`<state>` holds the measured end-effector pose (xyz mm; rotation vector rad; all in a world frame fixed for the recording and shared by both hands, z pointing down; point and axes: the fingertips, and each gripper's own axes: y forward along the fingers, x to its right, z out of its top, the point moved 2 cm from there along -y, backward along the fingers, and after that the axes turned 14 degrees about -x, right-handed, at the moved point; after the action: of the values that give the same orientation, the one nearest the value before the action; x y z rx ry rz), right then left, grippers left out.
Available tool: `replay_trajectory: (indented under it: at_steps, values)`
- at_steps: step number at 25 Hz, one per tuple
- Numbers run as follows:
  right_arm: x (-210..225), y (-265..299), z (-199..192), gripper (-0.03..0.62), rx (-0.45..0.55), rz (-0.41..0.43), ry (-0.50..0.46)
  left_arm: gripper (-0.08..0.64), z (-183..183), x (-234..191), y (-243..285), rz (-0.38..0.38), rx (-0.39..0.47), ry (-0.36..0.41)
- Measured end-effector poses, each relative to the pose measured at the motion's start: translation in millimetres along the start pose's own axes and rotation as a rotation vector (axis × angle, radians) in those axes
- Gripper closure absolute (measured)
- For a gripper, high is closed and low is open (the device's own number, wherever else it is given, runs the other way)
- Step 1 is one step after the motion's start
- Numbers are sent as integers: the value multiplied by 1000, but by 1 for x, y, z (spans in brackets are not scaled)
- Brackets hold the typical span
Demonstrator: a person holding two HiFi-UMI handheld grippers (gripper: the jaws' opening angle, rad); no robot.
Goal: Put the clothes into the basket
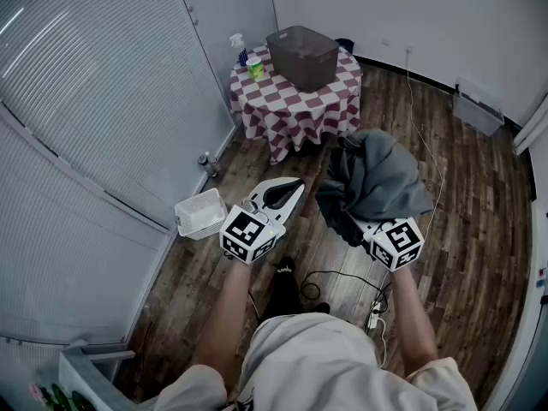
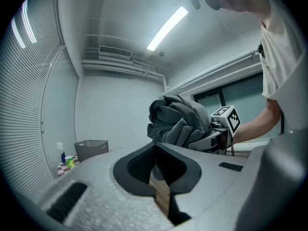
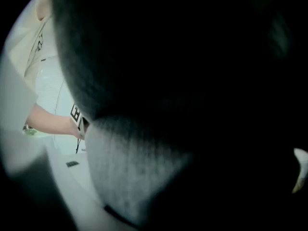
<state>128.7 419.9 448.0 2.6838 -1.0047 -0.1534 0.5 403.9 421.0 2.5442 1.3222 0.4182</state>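
Observation:
A bundle of dark grey clothes [image 1: 375, 178] hangs bunched in my right gripper [image 1: 364, 221], which is shut on it; the cloth hides the jaws. The same bundle [image 2: 178, 121] shows in the left gripper view, above the right gripper's marker cube [image 2: 226, 119]. Grey cloth [image 3: 192, 81] fills nearly all of the right gripper view. My left gripper [image 1: 291, 191] is level beside the bundle, to its left and apart from it, its tips together with nothing between them. A dark grey basket [image 1: 301, 56] stands on a checkered table [image 1: 291, 101] ahead; the basket [image 2: 91, 149] is empty as far as I can see.
A spray bottle [image 1: 237, 45] and a green cup [image 1: 255, 67] stand beside the basket on the table. A small white basket [image 1: 201, 212] sits on the wooden floor by the left wall. Cables and a power strip [image 1: 375, 315] lie near the person's feet. A grey box [image 1: 478, 110] is by the right wall.

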Motion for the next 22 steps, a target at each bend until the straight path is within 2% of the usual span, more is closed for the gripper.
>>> replay_trajectory:
  at_steps: [9,14,22]
  values:
    - [4,-9,-9,344,7,-35,13,546,-15,4,-8,20,-13,-14]
    - [6,-8,-8,341,21,-2,36,545,-22,-3,-8,28,-29,-33]
    - [31,25,9,342,59,-12,57,546,-18,-47,5,27,-1,-38]
